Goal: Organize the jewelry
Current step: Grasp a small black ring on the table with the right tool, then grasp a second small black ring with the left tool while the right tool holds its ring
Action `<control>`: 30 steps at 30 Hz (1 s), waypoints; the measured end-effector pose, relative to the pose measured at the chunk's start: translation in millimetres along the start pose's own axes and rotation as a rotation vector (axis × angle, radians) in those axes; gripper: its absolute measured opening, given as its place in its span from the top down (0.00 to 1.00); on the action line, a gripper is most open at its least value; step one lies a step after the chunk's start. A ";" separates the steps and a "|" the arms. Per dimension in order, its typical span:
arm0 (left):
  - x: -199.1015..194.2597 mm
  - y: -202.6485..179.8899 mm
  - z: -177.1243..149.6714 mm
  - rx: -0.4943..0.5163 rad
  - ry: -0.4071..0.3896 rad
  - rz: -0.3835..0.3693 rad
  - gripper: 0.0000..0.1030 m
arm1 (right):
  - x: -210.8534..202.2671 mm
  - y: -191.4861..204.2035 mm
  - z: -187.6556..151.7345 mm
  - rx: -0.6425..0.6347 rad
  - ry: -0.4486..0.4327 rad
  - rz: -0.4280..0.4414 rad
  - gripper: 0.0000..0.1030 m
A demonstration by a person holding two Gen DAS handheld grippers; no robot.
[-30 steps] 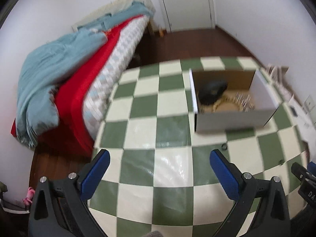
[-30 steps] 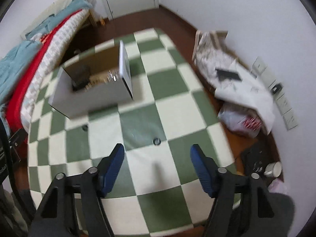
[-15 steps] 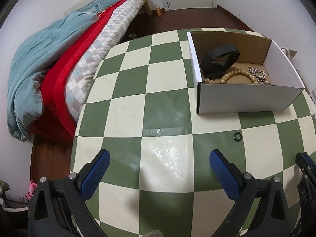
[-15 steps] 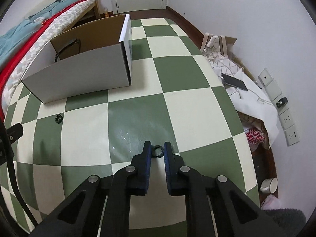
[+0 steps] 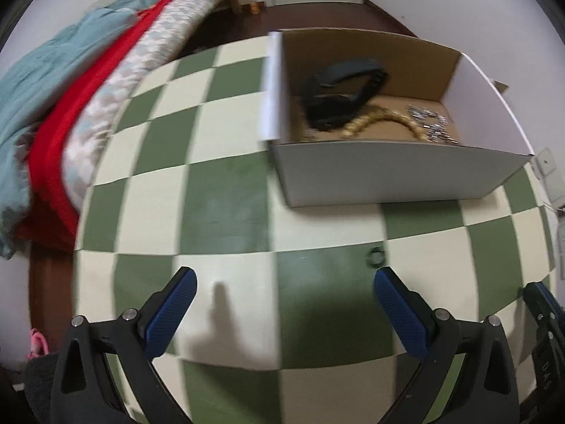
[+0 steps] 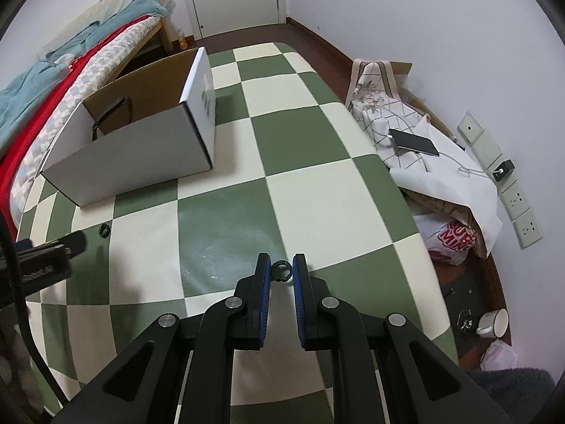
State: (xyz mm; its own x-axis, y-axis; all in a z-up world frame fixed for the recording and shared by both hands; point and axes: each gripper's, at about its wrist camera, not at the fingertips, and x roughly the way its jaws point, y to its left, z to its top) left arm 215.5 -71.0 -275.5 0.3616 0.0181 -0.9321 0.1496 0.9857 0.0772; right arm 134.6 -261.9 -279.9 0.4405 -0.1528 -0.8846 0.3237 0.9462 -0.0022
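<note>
Right wrist view: right gripper (image 6: pixel 281 270) jaws have just been closing and now pinch 1 small dark ring (image 6: pixel 281 270) at the near edge of the checkered table (image 6: pixel 300 134). Ring judged light, rigid, slippery; hold across its outer rim. Left gripper (image 5: pixel 284 284) spread wide, empty, near a 2nd ring (image 5: pixel 375 257) in front of the box (image 5: pixel 388 173).

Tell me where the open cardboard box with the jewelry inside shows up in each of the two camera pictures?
Left wrist view: the cardboard box fills the upper right, its inside visible, beyond the open left gripper.
Right wrist view: the box sits upper left, seen from its white side.
Shared landmark: the small dark ring lying loose on the checkered table, lower right in the left view, far left in the right view.
</note>
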 end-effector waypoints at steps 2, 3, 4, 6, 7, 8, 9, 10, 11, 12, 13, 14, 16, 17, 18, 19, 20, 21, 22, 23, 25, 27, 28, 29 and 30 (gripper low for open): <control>2.2 -10.0 2.2 0.023 -0.002 -0.017 0.01 | 0.2 -2.7 1.3 0.008 0.006 -0.001 0.87; 4.0 -15.4 3.3 0.038 -0.004 -0.020 0.08 | 0.5 -5.2 2.3 0.017 0.009 0.004 0.87; 6.4 -21.1 4.8 0.056 -0.002 -0.018 0.13 | 0.3 -7.2 2.6 0.025 0.011 0.011 0.87; 6.2 -28.3 7.3 0.079 -0.019 -0.038 0.28 | -0.6 -11.2 2.6 0.044 0.012 0.024 0.87; 5.2 -30.4 8.6 0.087 -0.028 -0.049 0.33 | -0.6 -12.7 2.9 0.049 0.013 0.031 0.87; 3.1 -33.1 9.9 0.097 -0.035 -0.074 0.52 | -1.4 -14.9 2.8 0.055 0.014 0.033 0.87; 1.7 -34.9 10.8 0.102 -0.039 -0.090 0.83 | -2.0 -16.9 2.9 0.062 0.013 0.037 0.87; 0.6 -38.2 11.0 0.114 -0.035 -0.094 0.96 | -2.7 -19.4 2.9 0.074 0.013 0.049 0.87; 0.0 -41.1 10.6 0.129 -0.031 -0.085 0.99 | -3.4 -23.0 3.0 0.093 0.013 0.062 0.87; -0.8 -42.4 9.8 0.136 -0.031 -0.083 0.99 | -3.4 -25.7 3.0 0.105 0.014 0.073 0.87; -1.5 -42.0 8.7 0.130 -0.028 -0.091 0.99 | -2.7 -27.8 3.0 0.113 0.018 0.089 0.87; -2.4 -40.5 6.8 0.122 -0.025 -0.097 0.99 | -1.9 -30.3 2.6 0.125 0.024 0.101 0.87; -4.7 -38.4 1.0 0.114 -0.022 -0.102 0.99 | -2.2 -35.4 1.3 0.146 0.020 0.124 0.87; -6.7 -36.2 -2.4 0.107 -0.020 -0.108 1.00 | -2.5 -37.7 0.6 0.156 0.018 0.140 0.87; -7.9 -33.5 -5.5 0.100 -0.014 -0.118 1.00 | -3.4 -40.1 -0.6 0.170 0.014 0.151 0.87; -9.7 -30.5 -8.4 0.092 -0.009 -0.129 1.00 | -4.8 -43.0 -1.7 0.186 0.008 0.165 0.87; -12.7 -28.8 -11.7 0.092 -0.011 -0.134 1.00 | -6.4 -44.9 -2.5 0.194 0.002 0.177 0.87; -16.4 -27.6 -14.7 0.092 -0.013 -0.141 1.00 | -8.2 -45.0 -3.1 0.194 -0.003 0.178 0.87; -20.3 -25.1 -17.0 0.091 -0.016 -0.150 1.00 | -11.3 -45.3 -3.8 0.192 -0.013 0.179 0.87; -25.2 -23.6 -19.9 0.091 -0.022 -0.153 1.00 | -15.0 -45.8 -4.6 0.188 -0.026 0.184 0.87; -33.1 -18.5 -21.9 0.078 -0.027 -0.171 1.00 | -22.4 -46.6 -6.2 0.174 -0.042 0.172 0.87; -42.6 -10.4 -19.9 0.059 -0.041 -0.183 1.00 | -25.1 -48.0 -6.9 0.166 -0.042 0.162 0.87; -45.8 -6.3 -18.3 0.048 -0.047 -0.188 1.00 | -25.0 -49.4 -7.2 0.166 -0.036 0.160 0.87; -50.8 -0.4 -15.9 0.032 -0.054 -0.194 1.00 | -24.8 -51.7 -7.6 0.175 -0.035 0.164 0.87; -53.5 4.4 -13.7 0.022 -0.057 -0.200 1.00 | -24.6 -54.2 -7.8 0.180 -0.033 0.161 0.87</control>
State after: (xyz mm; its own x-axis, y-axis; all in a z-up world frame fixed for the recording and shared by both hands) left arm 184.2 -65.4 -230.1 0.3741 -0.1877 -0.9082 0.2433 0.9649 -0.0992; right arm 99.7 -307.2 -261.7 0.5245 -0.0159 -0.8513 0.3896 0.8935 0.2234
